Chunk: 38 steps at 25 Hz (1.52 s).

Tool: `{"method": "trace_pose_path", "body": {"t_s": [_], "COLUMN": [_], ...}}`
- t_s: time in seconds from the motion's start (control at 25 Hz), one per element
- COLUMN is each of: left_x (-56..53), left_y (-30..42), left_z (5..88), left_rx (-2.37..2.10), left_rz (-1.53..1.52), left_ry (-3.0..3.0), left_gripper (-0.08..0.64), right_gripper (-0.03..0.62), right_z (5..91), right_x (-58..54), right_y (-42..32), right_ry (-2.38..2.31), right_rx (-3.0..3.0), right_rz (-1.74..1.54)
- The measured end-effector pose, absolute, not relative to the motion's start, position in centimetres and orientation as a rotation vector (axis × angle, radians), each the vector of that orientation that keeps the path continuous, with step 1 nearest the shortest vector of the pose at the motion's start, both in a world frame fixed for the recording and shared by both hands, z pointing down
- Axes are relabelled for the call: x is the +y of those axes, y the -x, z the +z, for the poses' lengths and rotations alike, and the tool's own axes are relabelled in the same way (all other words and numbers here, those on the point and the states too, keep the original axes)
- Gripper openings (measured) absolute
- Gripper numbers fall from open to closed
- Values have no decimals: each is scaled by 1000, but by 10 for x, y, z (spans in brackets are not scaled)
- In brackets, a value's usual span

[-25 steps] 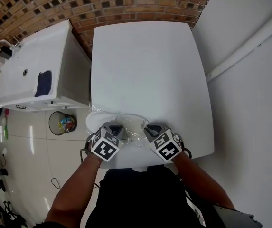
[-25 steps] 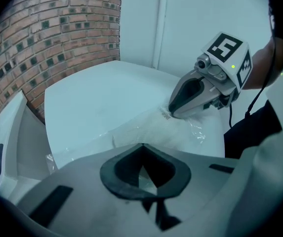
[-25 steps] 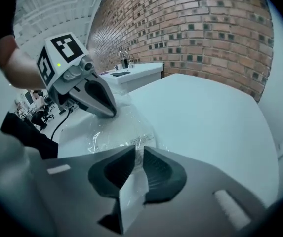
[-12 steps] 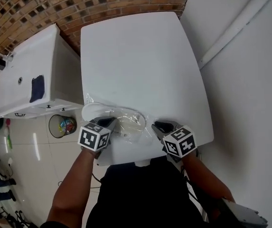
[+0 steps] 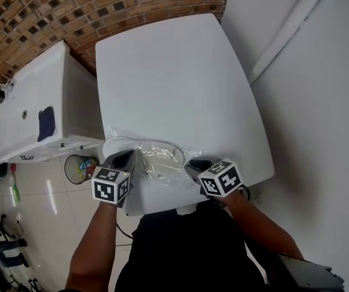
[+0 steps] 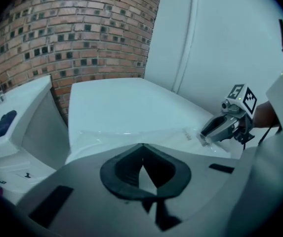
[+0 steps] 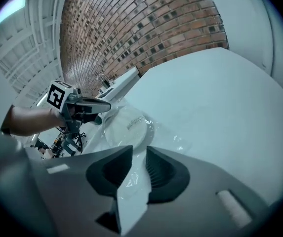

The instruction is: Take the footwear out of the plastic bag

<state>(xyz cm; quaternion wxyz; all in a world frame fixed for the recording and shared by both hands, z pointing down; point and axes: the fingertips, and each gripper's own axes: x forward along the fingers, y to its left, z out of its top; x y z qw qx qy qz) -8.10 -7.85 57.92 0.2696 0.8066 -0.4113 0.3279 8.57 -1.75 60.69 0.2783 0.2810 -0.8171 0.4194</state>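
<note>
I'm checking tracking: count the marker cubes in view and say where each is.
2. One marker cube rides on the left gripper, at the left end of the plastic bag; the other is on the right gripper, at its right end. None seems hidden.

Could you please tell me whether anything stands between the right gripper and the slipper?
Yes: the clear plastic bag encloses the white slipper. Its film lies between the jaws of the right gripper, which have just been opening.
</note>
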Motion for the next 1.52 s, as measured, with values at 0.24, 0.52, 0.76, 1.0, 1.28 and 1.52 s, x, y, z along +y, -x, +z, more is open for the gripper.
{"method": "trace_pose_path", "body": {"t_s": [0.24,0.52,0.76,1.0,1.28,1.52], "left_x": [-95,-85,-85,-87,-90,-88], "left_y": [165,166,167,167,165,166], "left_z": [584,610,615,614,612,613], "left_rx": [-1432,-1285,-1252,-1214,-1196,-1180], "left_rz": [990,1185,1152,1093,1042,965], "left_ry": [-1962,-1988,-1982,-1966,-1969,-1951], "left_gripper": [6,6,6,6,6,6], "right_gripper": [92,95,98,95,149,160], "right_z": [607,609,608,611,605,608], "right_x": [-23,-22,-20,-20,-26,-26], "right_y": [-79,-79,-84,-75,-73,-59], "right_ry": [-719,-715,-720,-721,-711,-692], "right_rx": [-2186,-2168,-2167,-2165,-2202,-2184], "right_rz": [1170,1221,1295,1364,1639,1623]}}
